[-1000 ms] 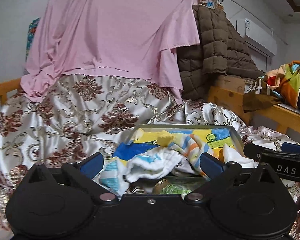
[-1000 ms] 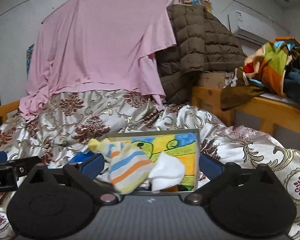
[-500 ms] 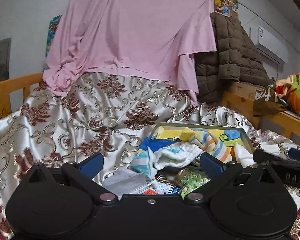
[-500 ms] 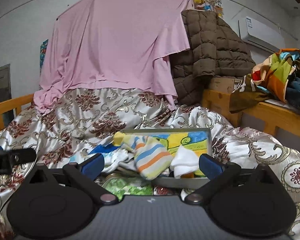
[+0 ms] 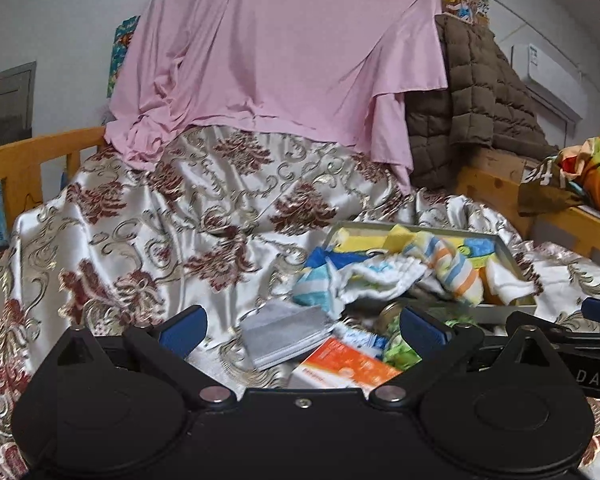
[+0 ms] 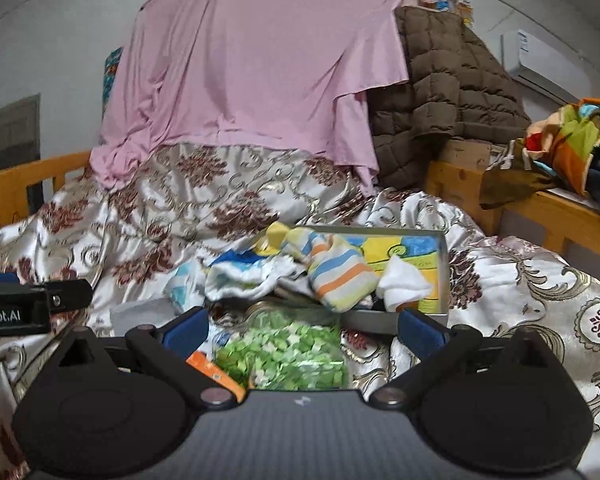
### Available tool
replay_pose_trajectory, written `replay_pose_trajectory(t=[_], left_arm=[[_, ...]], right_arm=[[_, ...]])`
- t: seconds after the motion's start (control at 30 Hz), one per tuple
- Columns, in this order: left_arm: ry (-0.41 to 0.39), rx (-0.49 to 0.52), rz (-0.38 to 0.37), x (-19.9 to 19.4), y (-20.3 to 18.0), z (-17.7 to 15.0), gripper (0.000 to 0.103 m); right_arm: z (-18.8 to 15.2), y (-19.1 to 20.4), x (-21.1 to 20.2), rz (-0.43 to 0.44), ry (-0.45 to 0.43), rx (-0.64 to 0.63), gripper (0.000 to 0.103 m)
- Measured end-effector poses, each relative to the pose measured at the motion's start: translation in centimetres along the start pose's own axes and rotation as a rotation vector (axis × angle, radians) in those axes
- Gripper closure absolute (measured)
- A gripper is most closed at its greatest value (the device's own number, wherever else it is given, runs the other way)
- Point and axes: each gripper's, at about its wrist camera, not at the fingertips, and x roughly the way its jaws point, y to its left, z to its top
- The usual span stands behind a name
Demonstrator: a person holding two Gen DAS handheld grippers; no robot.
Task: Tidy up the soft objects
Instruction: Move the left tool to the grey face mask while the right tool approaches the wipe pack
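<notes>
We log both grippers, left [image 5: 302, 326] and right [image 6: 302, 326], spread wide and empty above the bedspread [image 5: 140, 248], socks [image 6: 336, 276] draped over the tray's [image 6: 442, 276] near edge.

A white wall [image 5: 60, 12] stands at the far side, with a pink sheet [image 5: 284, 52] hung over it. To its right hangs a brown quilted coat [image 6: 452, 92], then an air conditioner [image 5: 548, 76]. A wooden bed rail [image 6: 24, 180] runs at left; a floral satin bedspread [image 5: 172, 216] covers the bed.
</notes>
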Motion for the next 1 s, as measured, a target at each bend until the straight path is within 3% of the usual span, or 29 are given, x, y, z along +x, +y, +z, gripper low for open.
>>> replay_pose_trajectory(t=[0.6,1.0], left_arm=[[0.089,0.001,0.055,2.3,3.1,-2.4,0.001],[0.121,-0.014,0.05,4.7,4.6,-2.4,0.001]], right_arm=[[-1.4,1.4,2.3,0.03,0.085,-0.051,0.0],[-1.8,2.0,3.2,0.026,0.074,-0.066,0.0]])
